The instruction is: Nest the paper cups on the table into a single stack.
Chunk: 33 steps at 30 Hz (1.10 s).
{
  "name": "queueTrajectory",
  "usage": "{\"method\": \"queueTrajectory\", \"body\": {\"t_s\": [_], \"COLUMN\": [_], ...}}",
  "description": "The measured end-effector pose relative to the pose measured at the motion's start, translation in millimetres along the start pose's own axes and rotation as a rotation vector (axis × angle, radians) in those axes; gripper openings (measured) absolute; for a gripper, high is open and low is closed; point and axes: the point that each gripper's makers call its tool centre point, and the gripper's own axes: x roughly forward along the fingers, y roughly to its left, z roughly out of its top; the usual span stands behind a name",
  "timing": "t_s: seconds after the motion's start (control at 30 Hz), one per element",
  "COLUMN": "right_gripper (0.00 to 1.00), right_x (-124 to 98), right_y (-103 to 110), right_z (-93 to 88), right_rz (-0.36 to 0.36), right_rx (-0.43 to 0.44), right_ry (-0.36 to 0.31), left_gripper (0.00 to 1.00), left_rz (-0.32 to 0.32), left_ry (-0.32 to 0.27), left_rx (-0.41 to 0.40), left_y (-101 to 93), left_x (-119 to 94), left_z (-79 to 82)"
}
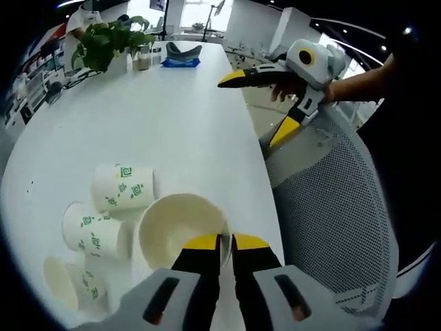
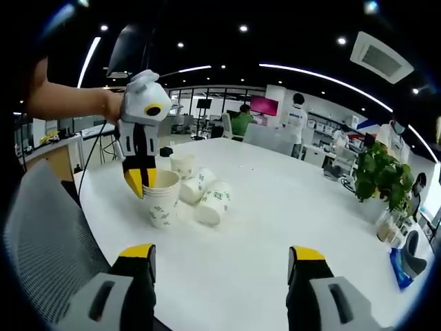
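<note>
Four paper cups show in the right gripper view, grouped near the surface's [image 2: 275,227] left edge; this white surface, long and rounded at its end, is the biggest thing in sight, and a grey mesh chair back [image 1: 337,214] stands just beside it. Behind is an open office with ceiling strip lights, desks, screens and a few people, and a leafy potted plant [image 2: 382,176] stands at the surface's far end with a blue item [image 2: 402,267] near it.

One upright cup [image 2: 162,198] stands nearest the edge. Three others sit close behind it: one lying cup [image 2: 212,203] on its side, another [image 2: 195,185] tipped beside it, a third [image 2: 183,165] upright further back.

The left gripper [image 2: 140,181] has its fingers clenched on the rim of the upright cup, one inside the mouth and one outside by my reading; in the left gripper view the yellow tips meet over the wall of that cup [image 1: 182,227]. The right gripper [image 2: 224,265] is released, fingers wide apart, hanging well apart from the cups.

These cups look light, thin-walled and easily crushed, so a gentle pinch at the stiffer rolled rim seems best. The lying ones will likely roll or skid on the smooth top if nudged.
</note>
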Motion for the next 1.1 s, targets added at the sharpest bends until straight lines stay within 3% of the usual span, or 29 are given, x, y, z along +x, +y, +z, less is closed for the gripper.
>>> {"method": "queueTrajectory", "body": {"t_s": [0.33, 0.47, 0.7, 1.1], "right_gripper": [0.79, 0.79, 0.80, 0.82], "right_x": [0.4, 0.5, 0.3, 0.2], "right_y": [2.3, 3.1, 3.5, 4.9], "right_z": [0.4, 0.7, 2.4, 3.4], "right_rz": [0.011, 0.015, 0.018, 0.034], "right_rx": [0.000, 0.000, 0.006, 0.019], "right_ry": [-0.001, -0.004, -0.013, -0.025], "left_gripper": [0.04, 0.06, 0.07, 0.12], "left_rz": [0.018, 0.016, 0.045, 0.108], "left_ry": [0.005, -0.045, -0.058, -0.132], "left_rx": [0.011, 0.005, 0.013, -0.020], "left_y": [-0.9, -1.2, 5.5, 20.9], "left_x": [-3.8, -11.4, -26.8, -58.1], "left_z": [-0.1, 9.0, 10.1, 13.1]}}
